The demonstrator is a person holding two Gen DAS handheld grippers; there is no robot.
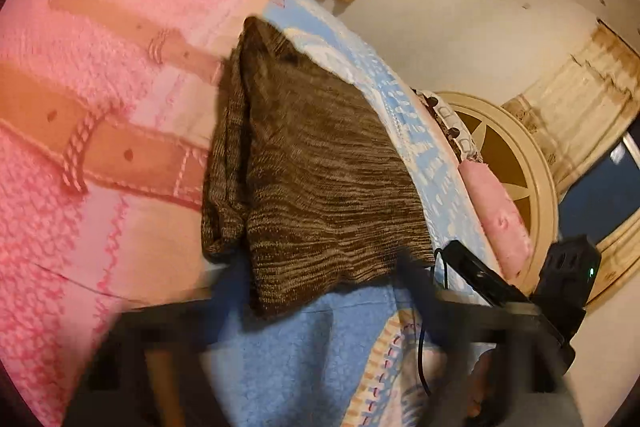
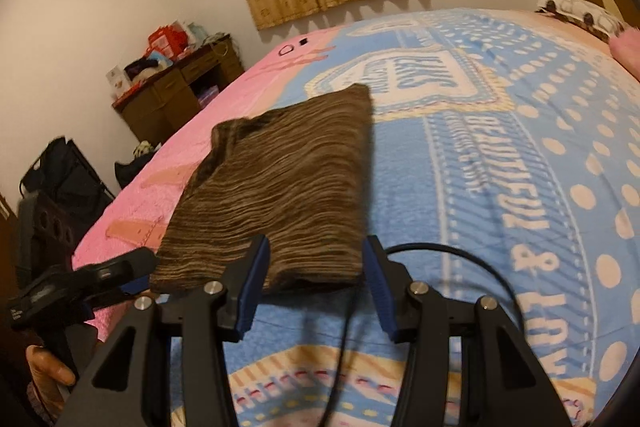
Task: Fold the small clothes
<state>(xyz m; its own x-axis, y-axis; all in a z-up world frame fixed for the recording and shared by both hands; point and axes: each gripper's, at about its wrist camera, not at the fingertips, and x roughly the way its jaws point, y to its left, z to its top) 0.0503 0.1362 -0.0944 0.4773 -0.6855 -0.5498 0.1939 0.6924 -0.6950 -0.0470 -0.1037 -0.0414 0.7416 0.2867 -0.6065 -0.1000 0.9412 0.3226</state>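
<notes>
A folded brown knit garment (image 2: 276, 203) lies flat on the pink-and-blue bedspread (image 2: 500, 163), just ahead of the right gripper (image 2: 316, 287), whose blue-padded jaws stand spread. The left gripper (image 1: 320, 291), badly blurred, defies reading at the garment's near edge.

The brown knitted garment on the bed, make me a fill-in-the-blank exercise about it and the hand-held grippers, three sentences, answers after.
1. The folded brown knitted garment lies on a bedspread that is pink on one side and ____ on the other.
2. The right hand-held gripper has its blue-padded fingers ____, one on each side of the garment's near edge.
3. Behind the bed, the window is covered by beige ____.

Missing words: blue; open; curtains
</notes>
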